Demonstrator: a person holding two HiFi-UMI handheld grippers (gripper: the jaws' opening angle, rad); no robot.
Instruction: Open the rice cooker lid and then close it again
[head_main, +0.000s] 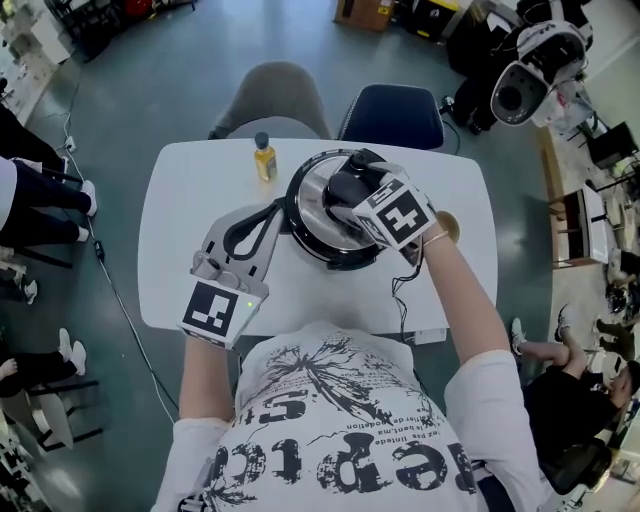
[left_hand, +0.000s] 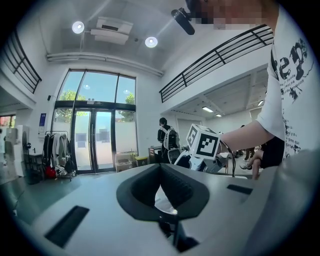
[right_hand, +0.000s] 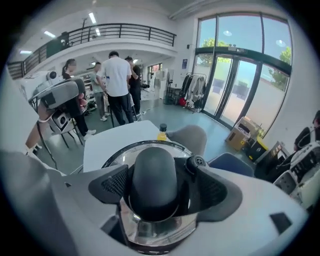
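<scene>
— White bench (head_main: 180, 200), rice cooker (head_main: 300, 235) in the middle, lid (head_main: 312, 205) down. What about the right gripper (head_main: 350, 188)?
— Its fingers stand apart astride the black lid handle (right_hand: 152, 172), not pinching. I'd centre, squeeze squarely and avoid the steam valve (right_hand: 196, 161) beside one finger.
— And the left gripper (head_main: 270, 212)?
— Fingers closed, empty, beside the cooker — it could steady the pot. The bottle (head_main: 264, 158) stands clear; the cord (head_main: 401, 300) trails forward.

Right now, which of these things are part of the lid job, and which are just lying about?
Part of the job: rice cooker, its lid, the lid's black handle, right tongs straddling that handle, left tongs at the cooker's side.
Just lying about: yellow bottle on the table, grey chair, blue chair.
</scene>
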